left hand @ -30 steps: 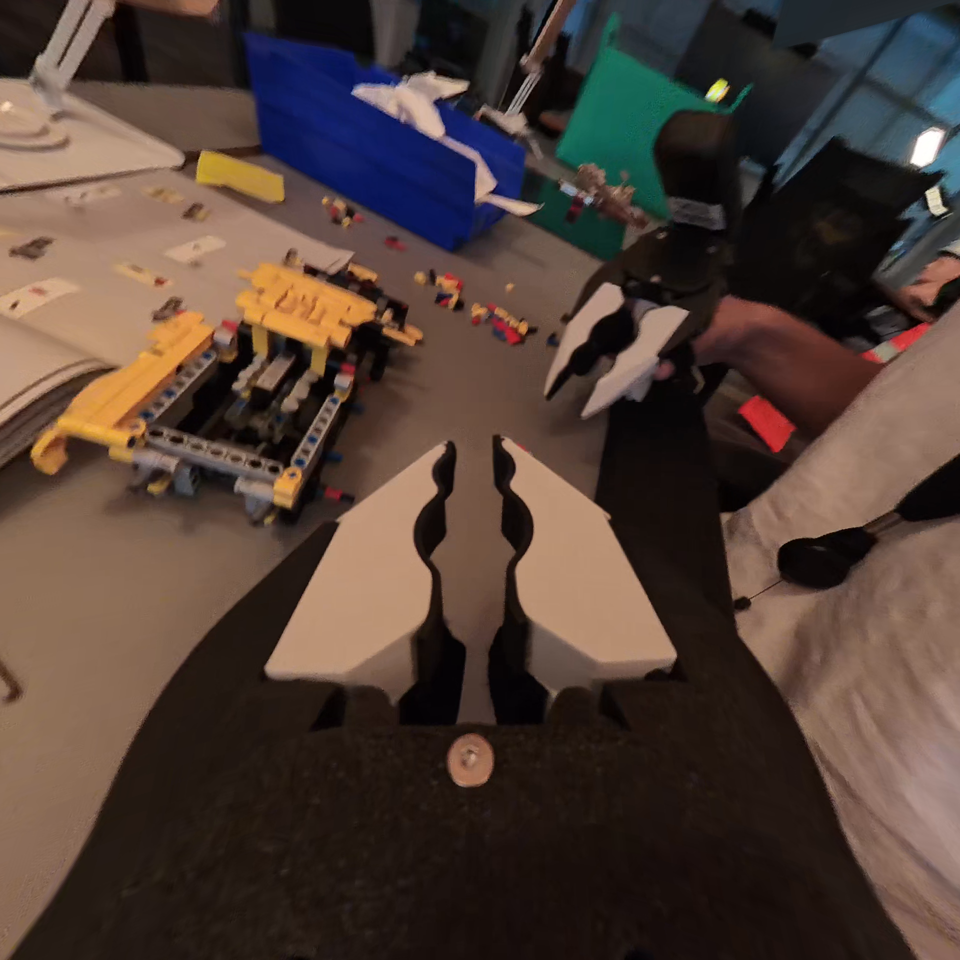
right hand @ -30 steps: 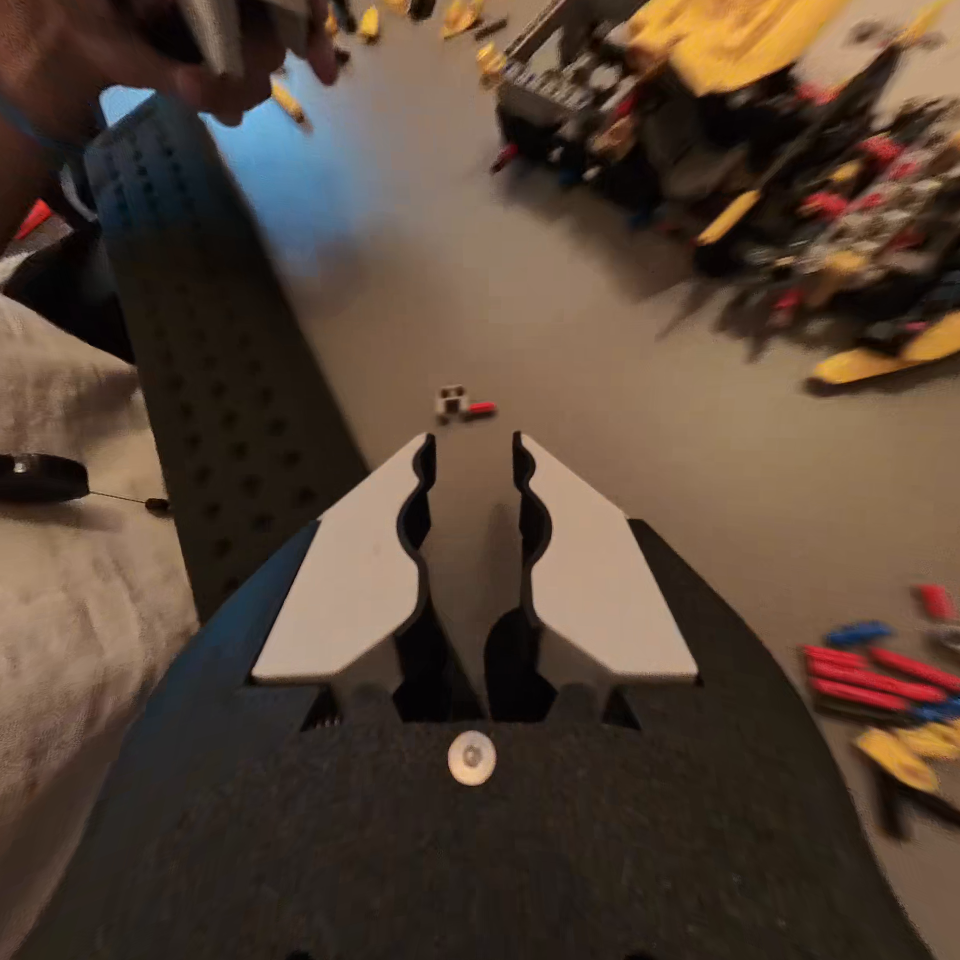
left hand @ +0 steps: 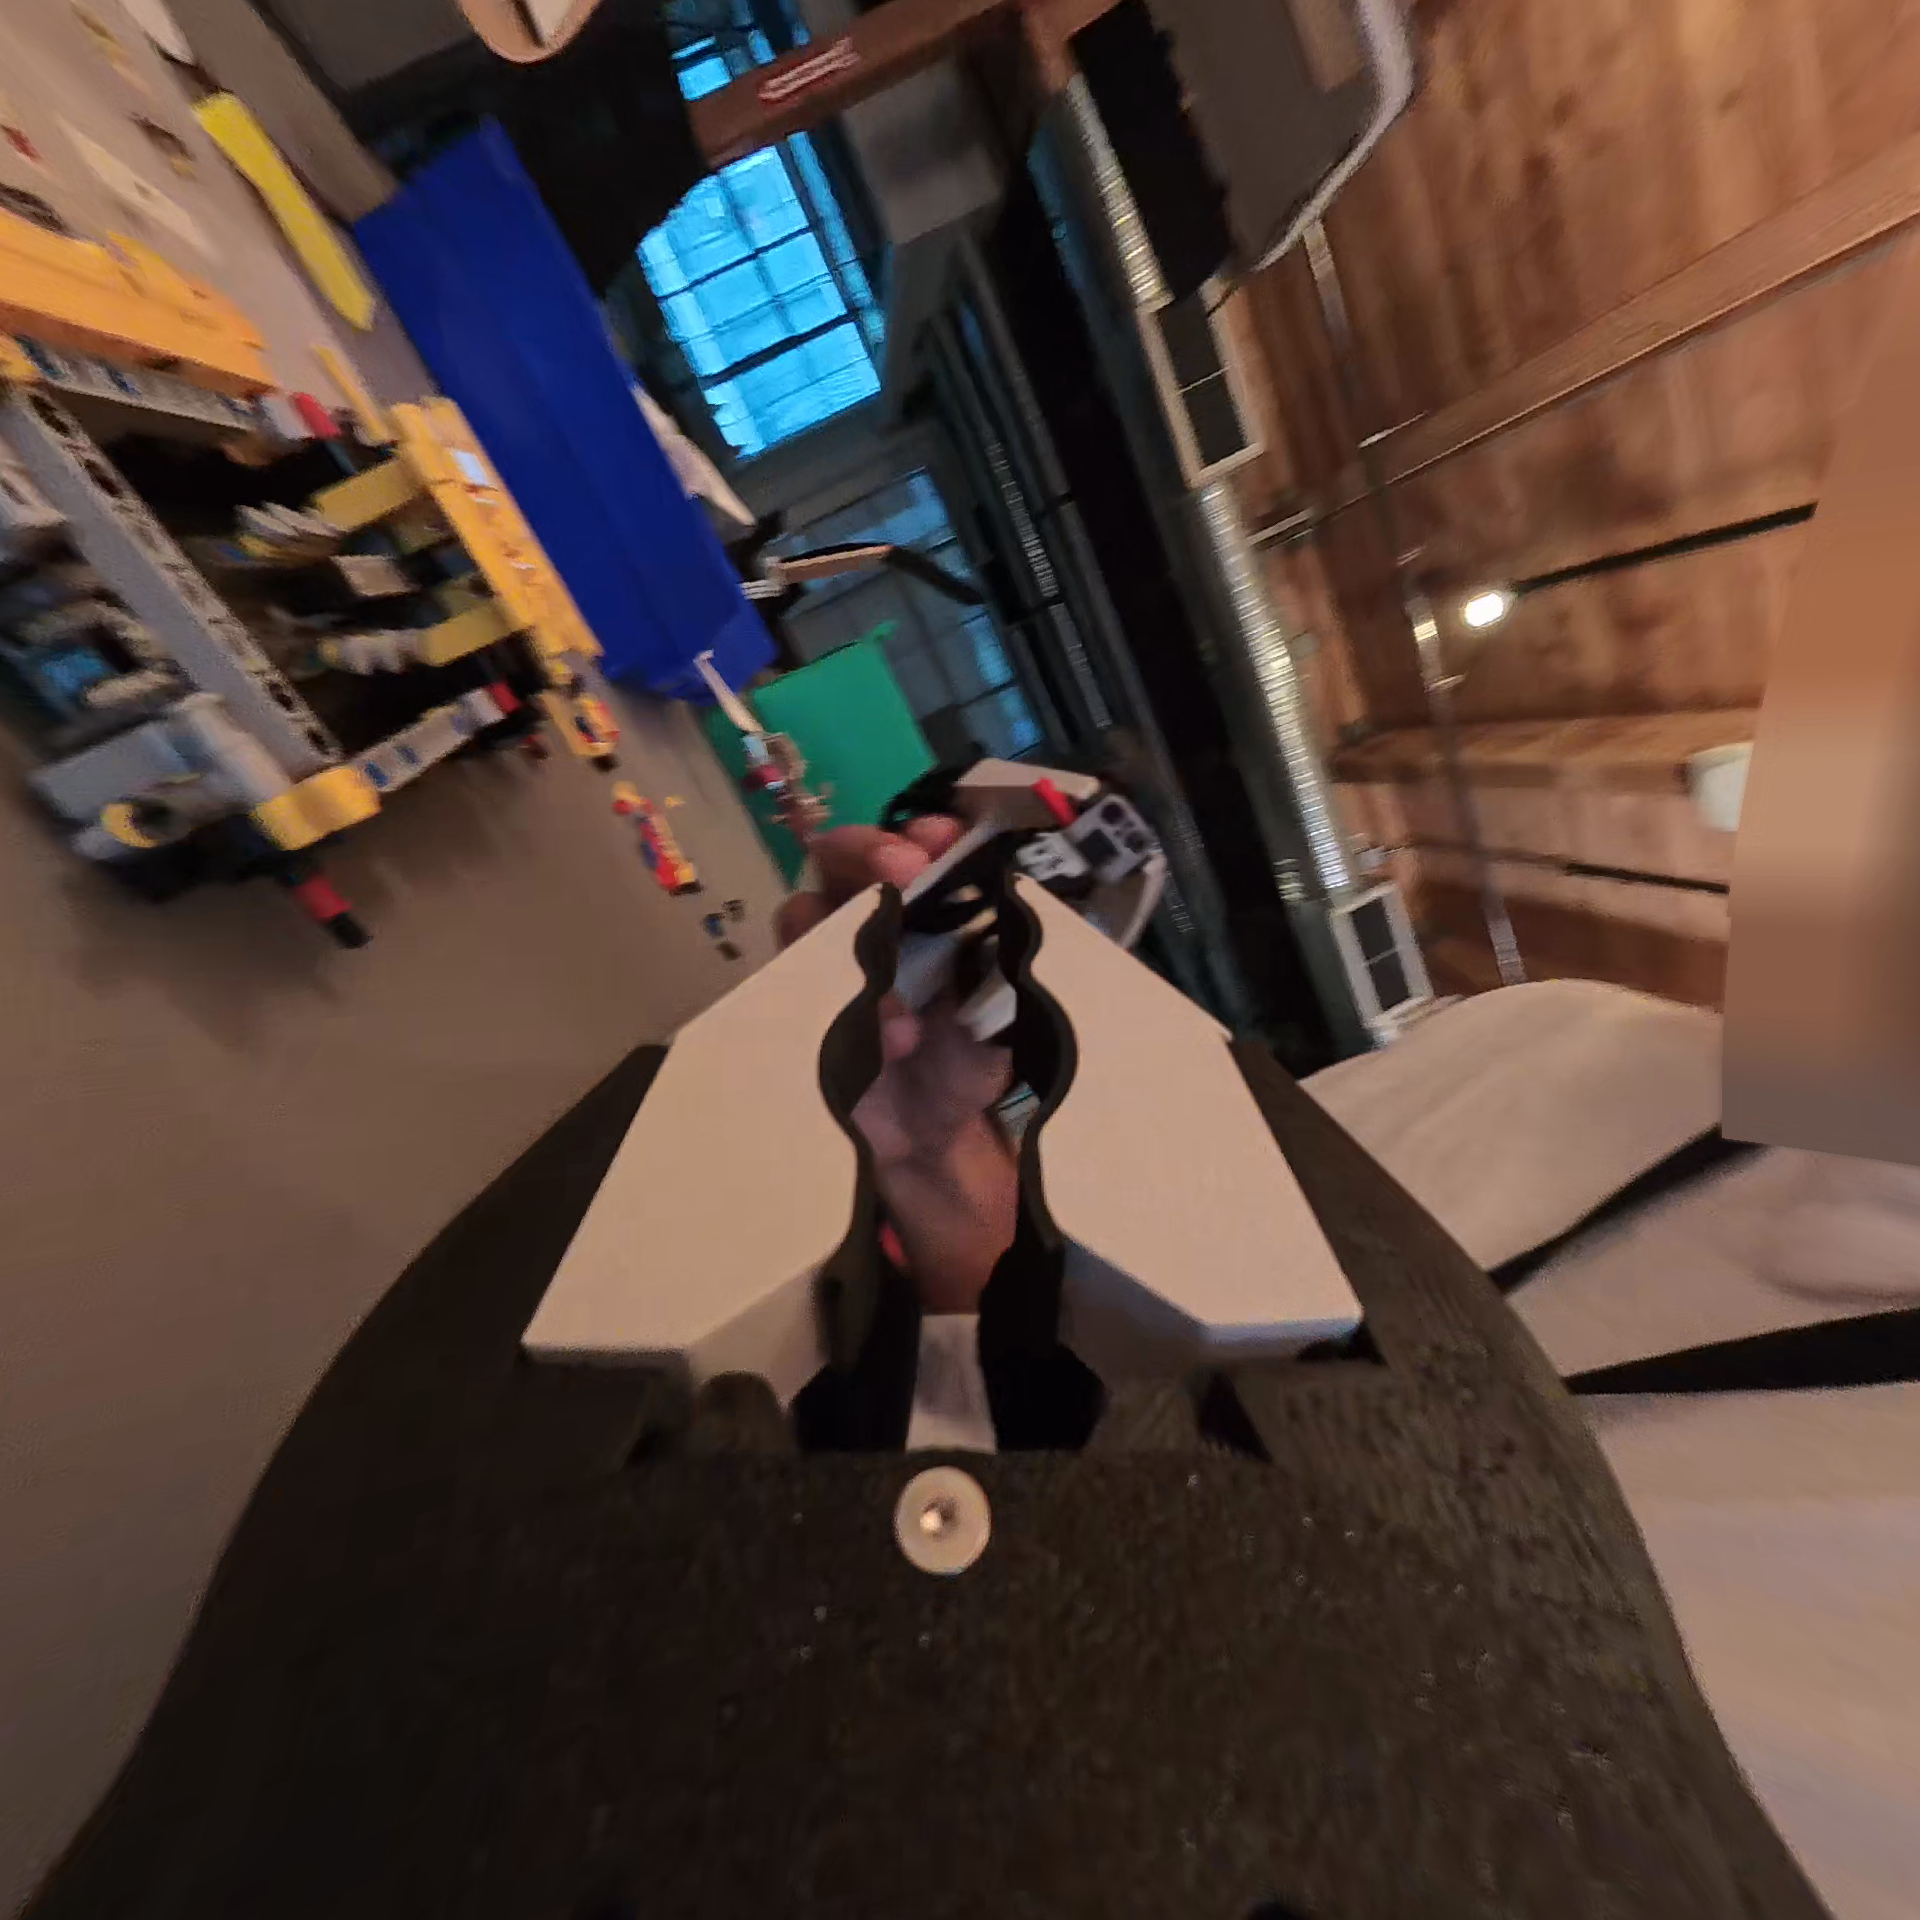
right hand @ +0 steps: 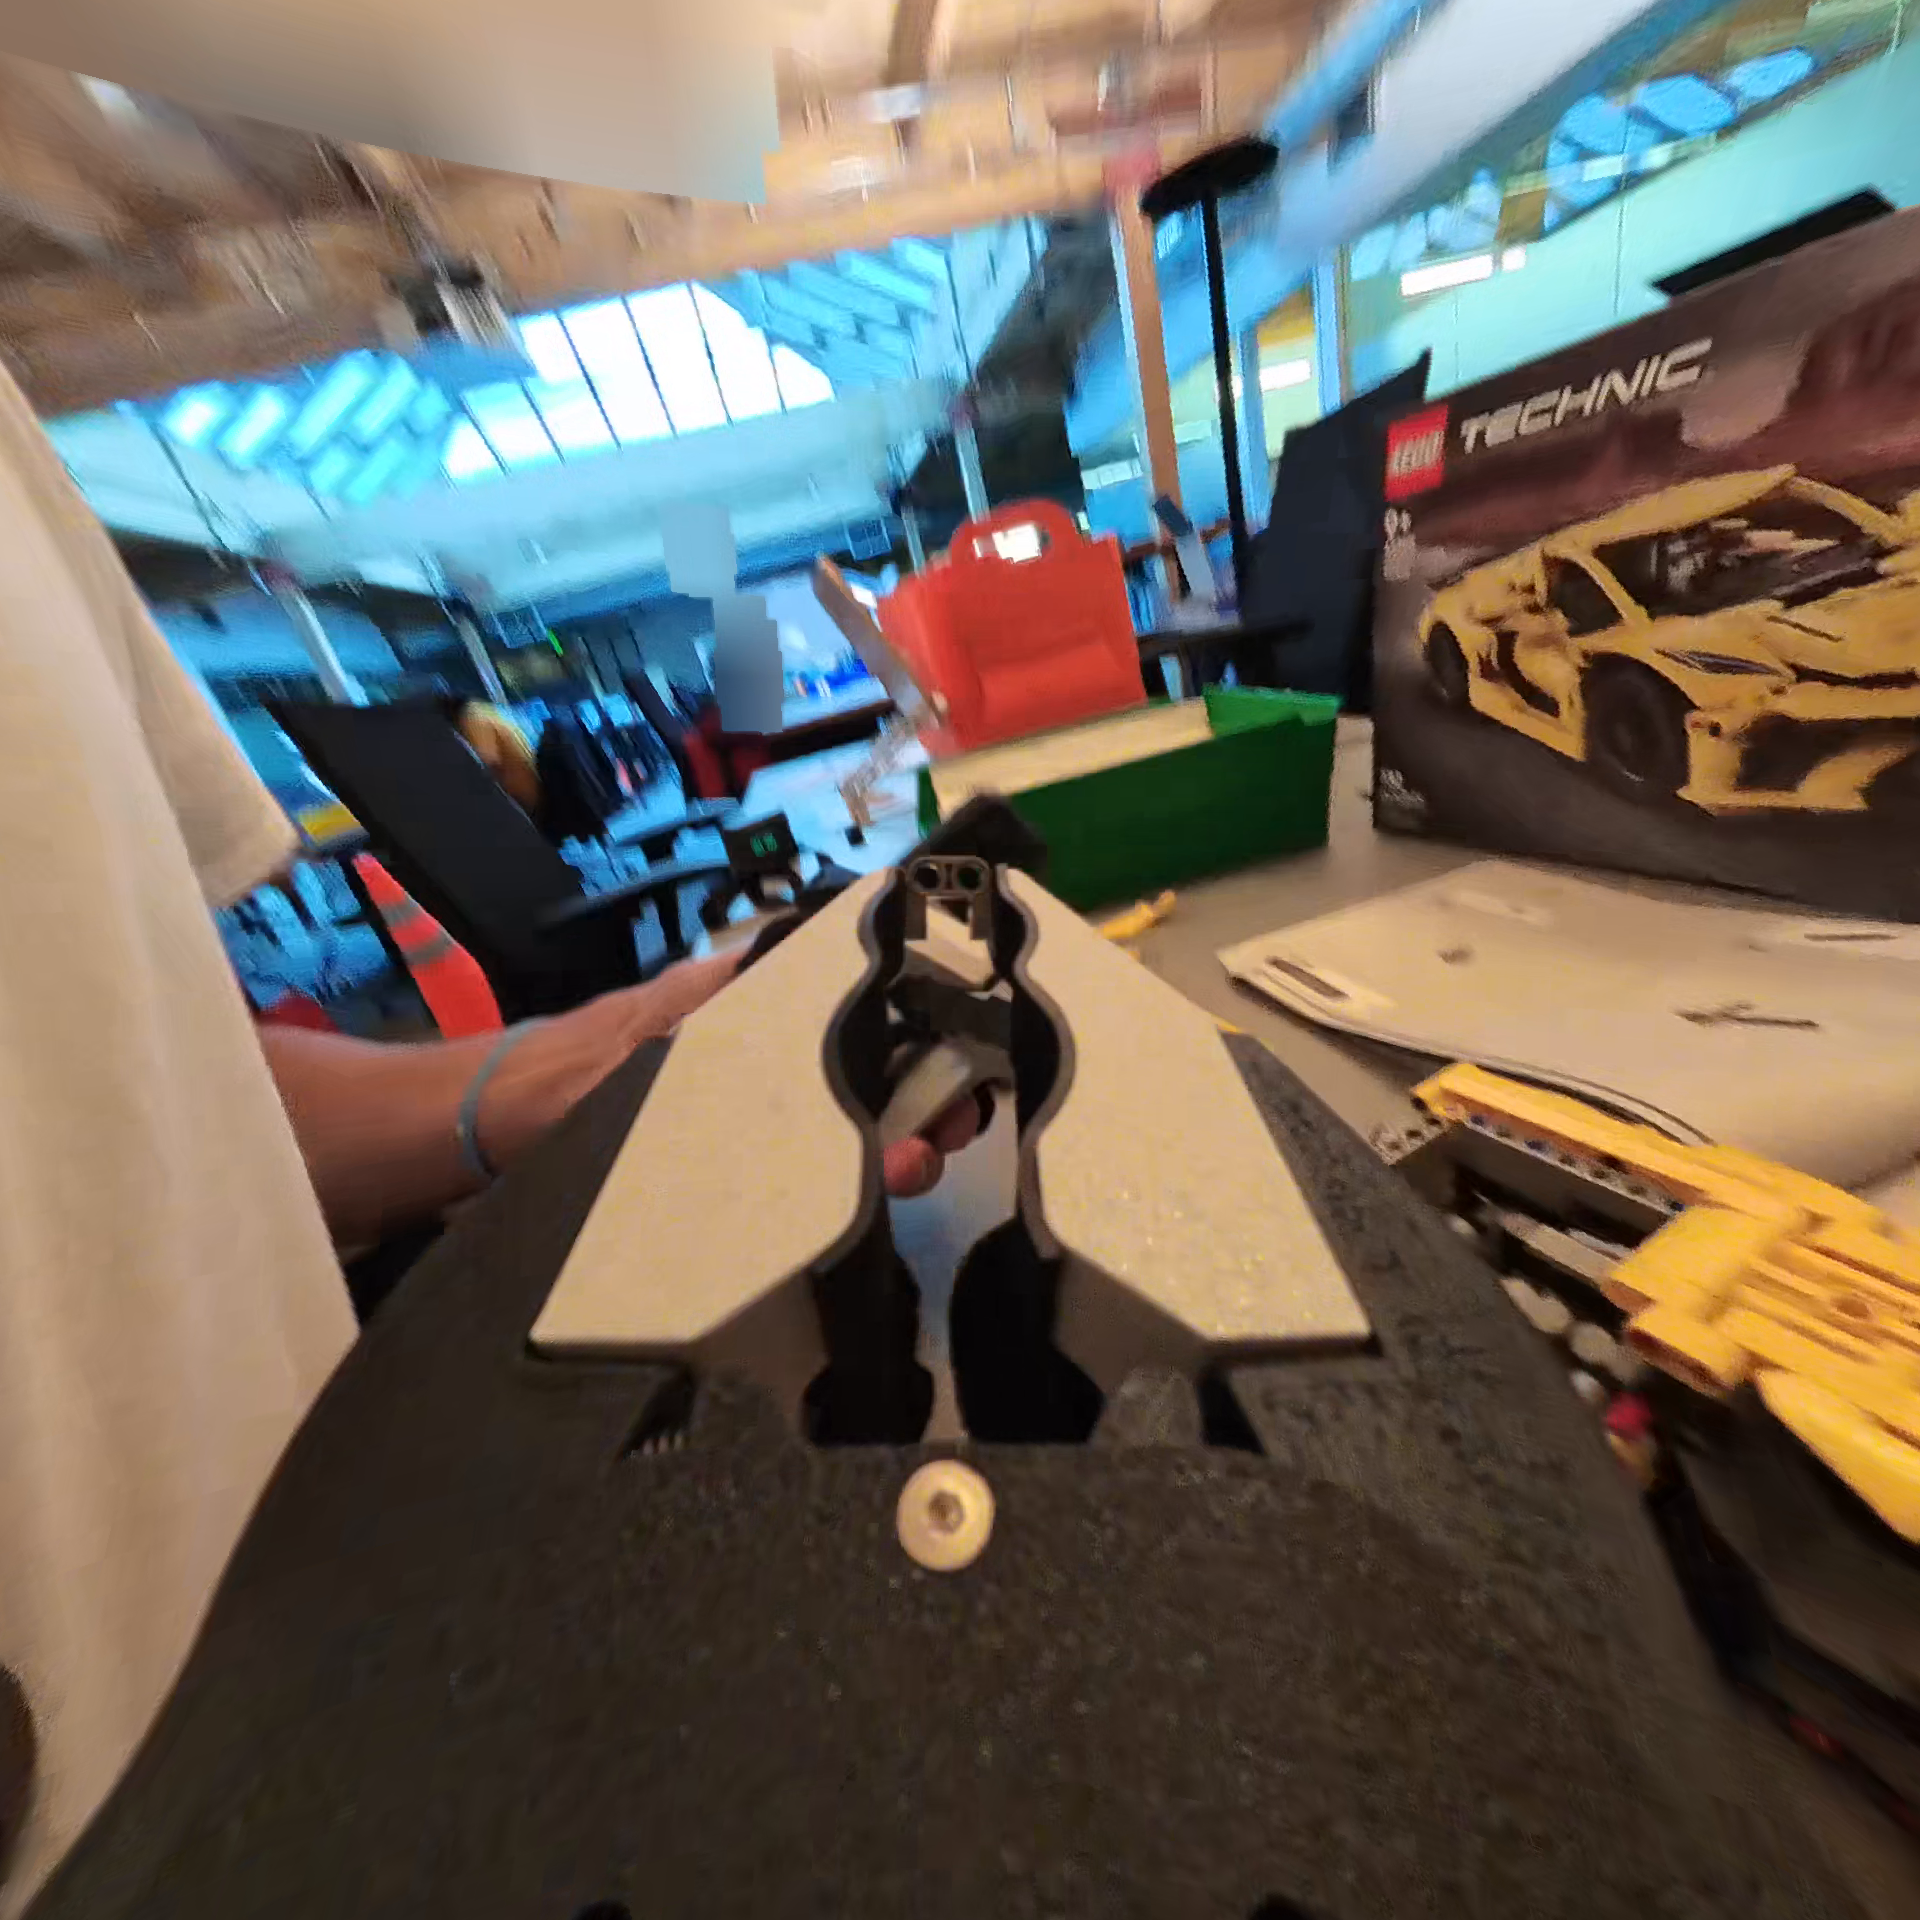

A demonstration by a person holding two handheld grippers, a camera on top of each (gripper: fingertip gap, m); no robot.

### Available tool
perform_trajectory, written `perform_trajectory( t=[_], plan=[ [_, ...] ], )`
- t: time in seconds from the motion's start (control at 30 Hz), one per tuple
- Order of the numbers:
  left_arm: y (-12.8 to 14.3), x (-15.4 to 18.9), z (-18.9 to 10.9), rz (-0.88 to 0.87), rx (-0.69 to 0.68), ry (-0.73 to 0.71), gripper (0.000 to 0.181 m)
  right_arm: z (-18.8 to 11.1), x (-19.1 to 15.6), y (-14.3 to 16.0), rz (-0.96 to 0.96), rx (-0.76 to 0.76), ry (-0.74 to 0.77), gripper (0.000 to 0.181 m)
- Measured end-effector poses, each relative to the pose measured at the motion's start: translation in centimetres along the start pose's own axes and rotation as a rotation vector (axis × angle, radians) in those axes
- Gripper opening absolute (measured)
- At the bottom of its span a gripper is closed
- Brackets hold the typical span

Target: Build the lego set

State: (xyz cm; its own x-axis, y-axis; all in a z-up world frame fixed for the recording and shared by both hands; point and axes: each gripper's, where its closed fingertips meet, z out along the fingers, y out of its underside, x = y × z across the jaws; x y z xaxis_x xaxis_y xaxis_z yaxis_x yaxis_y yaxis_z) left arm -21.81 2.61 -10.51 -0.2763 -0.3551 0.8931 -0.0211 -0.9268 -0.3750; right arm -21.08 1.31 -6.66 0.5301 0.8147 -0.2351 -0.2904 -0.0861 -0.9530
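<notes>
Your right gripper (right hand: 948, 883) is lifted off the table and its jaws are clamped on a small grey lego piece (right hand: 948, 879) with two round holes, pinched right at the fingertips. Your left gripper (left hand: 951, 902) is raised too and rolled over, so the table (left hand: 312, 1091) runs up the left side of its view; its jaws stand a little apart with nothing between them, and they point at the other gripper, which carries that same grey piece with a red pin (left hand: 1091, 836) just beyond your left fingertips. The half-built yellow lego car (left hand: 312, 623) sits on the table, well apart from both grippers, and it shows blurred at the right edge of the right wrist view. Behind it lie the open instruction booklet (right hand: 1621, 997), the set's box (right hand: 1662, 623) and a green bin (right hand: 1174, 810).
</notes>
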Motion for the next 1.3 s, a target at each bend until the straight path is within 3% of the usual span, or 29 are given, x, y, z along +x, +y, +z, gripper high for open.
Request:
perform_trajectory(
  t=[0.1,0.3,0.6,0.73,0.87,0.9,1.0,1.07,1.13,1.3],
  plan=[
    [-0.2,1.5,0.1,-0.078,0.024,0.112,0.018,0.4,0.2,0.7,-0.047,0.024,0.008,0.014],
    [1.0,2.6,0.7,-0.146,-0.031,0.197,0.028,0.9,-0.8,1.3,-0.105,0.003,-0.016,0.015],
    [0.9,2.8,1.1,-0.217,-0.027,0.241,0.026,0.7,-0.5,2.5,-0.202,-0.081,-0.017,0.015],
    [1.7,2.5,1.4,-0.18,-0.065,0.187,0.013,0.8,-0.4,2.7,-0.224,-0.097,-0.002,0.015],
    [2.1,-0.3,1.0,0.0,-0.116,-0.091,0.013,0.1,0.5,4.3,-0.214,-0.176,0.023,0.024],
    [2.5,-2.0,0.5,0.112,-0.167,-0.245,0.013,-0.3,0.9,4.6,-0.223,-0.204,0.033,0.031],
    [3.3,-7.2,-3.2,0.51,-0.43,-0.737,0.014,-2.0,2.5,4.7,-0.227,-0.256,0.088,0.031],
    [3.3,-9.1,-5.8,0.696,-0.61,-0.982,0.014,-3.1,3.4,4.7,-0.212,-0.257,0.118,0.028],
    [4.1,-9.5,-6.4,0.745,-0.733,-1.06,0.014,-3.5,3.7,4.4,-0.179,-0.241,0.129,0.026],
    [5.3,-9.7,-5.6,0.73,-0.842,-1.124,0.014,-3.4,3.5,4.1,-0.155,-0.223,0.123,0.026]
  ],
)
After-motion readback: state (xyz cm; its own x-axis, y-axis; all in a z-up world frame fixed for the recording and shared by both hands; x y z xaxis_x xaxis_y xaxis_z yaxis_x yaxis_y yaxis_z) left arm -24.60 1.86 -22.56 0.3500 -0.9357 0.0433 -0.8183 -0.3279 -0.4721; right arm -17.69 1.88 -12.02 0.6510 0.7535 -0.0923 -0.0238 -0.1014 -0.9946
